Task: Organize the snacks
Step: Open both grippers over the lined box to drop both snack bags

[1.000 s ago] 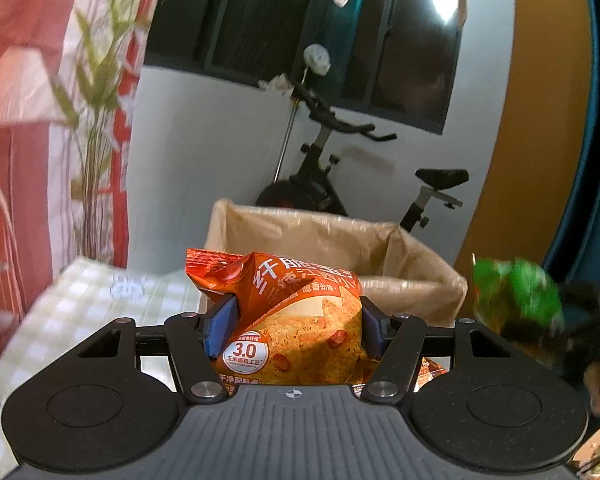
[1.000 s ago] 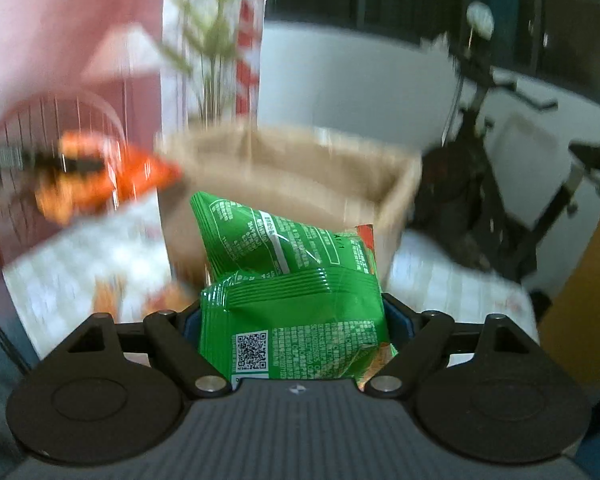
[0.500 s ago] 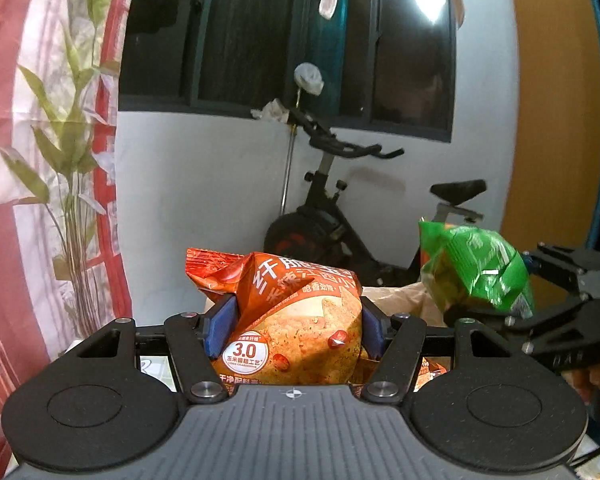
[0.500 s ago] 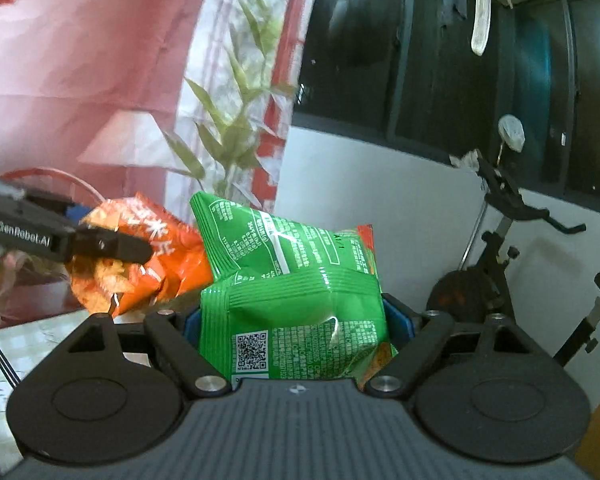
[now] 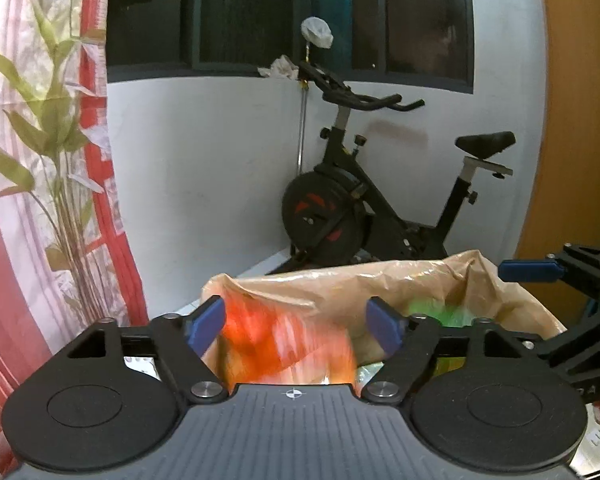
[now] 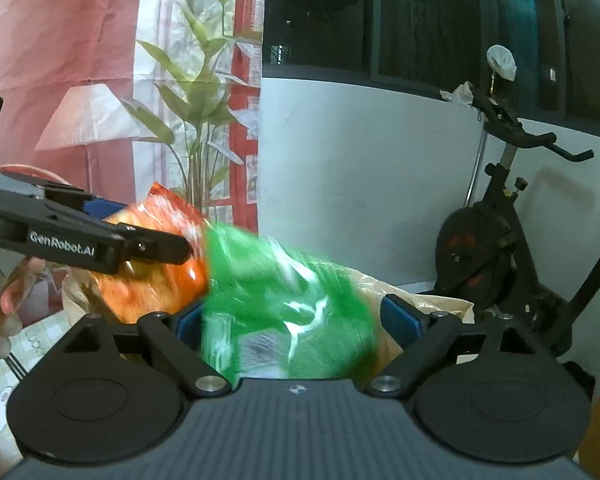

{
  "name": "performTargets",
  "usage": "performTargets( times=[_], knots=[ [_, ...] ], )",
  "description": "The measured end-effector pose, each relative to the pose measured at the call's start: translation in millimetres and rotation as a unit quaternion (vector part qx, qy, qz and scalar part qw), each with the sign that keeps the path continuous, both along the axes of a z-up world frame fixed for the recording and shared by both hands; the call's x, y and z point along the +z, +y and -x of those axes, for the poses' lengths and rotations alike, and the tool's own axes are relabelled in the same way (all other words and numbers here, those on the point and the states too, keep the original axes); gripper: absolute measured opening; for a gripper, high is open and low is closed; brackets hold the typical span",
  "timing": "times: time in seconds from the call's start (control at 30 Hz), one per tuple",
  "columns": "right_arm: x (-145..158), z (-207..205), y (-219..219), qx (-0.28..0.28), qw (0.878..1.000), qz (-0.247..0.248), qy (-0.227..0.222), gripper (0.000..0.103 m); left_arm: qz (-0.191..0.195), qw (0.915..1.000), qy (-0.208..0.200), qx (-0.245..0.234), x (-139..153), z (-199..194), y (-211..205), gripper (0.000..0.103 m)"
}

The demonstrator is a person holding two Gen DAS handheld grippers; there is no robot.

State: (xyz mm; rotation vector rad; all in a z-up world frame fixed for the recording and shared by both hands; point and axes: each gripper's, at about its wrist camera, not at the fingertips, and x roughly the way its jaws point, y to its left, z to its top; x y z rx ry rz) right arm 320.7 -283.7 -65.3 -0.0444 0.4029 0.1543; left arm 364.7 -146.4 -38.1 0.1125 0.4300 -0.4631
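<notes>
My left gripper (image 5: 295, 325) hangs over a bin lined with a tan plastic bag (image 5: 340, 280). Its jaws are opening, and a blurred orange snack bag (image 5: 284, 344) drops between the blue pads, free of them. My right gripper (image 6: 296, 318) is opening too; a blurred green snack bag (image 6: 284, 300) slips down between its pads toward the liner (image 6: 420, 300). The right wrist view shows the orange bag (image 6: 156, 276) beside the left gripper's fingers (image 6: 100, 240). A green patch (image 5: 432, 312) shows inside the bin.
An exercise bike (image 5: 360, 208) stands behind the bin by the white wall. A red and white curtain with a leaf print (image 5: 40, 140) hangs on the left. A checked tablecloth (image 6: 4, 360) lies under the bin. A person's hand (image 6: 0, 308) is at the far left.
Both grippers have moved in over the bin's mouth. Their jaws have widened and let go: the orange and green bags, sharp and gripped before, now blur as they fall.
</notes>
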Motion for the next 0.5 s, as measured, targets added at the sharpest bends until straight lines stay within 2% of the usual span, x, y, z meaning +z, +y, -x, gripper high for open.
performTargets(
  times=[0.27,0.5],
  knots=[
    [3.8,12.5,-0.6,-0.002,1.0,-0.013,-0.006,0.092,0.016,0.9998,0.007,-0.001,4.7,14.3,18.6,0.083],
    [11.8,45.8,5.8,-0.002,0.999,-0.033,-0.013,0.092,0.034,0.9994,0.01,-0.006,12.1,43.1,53.5,0.083]
  ],
)
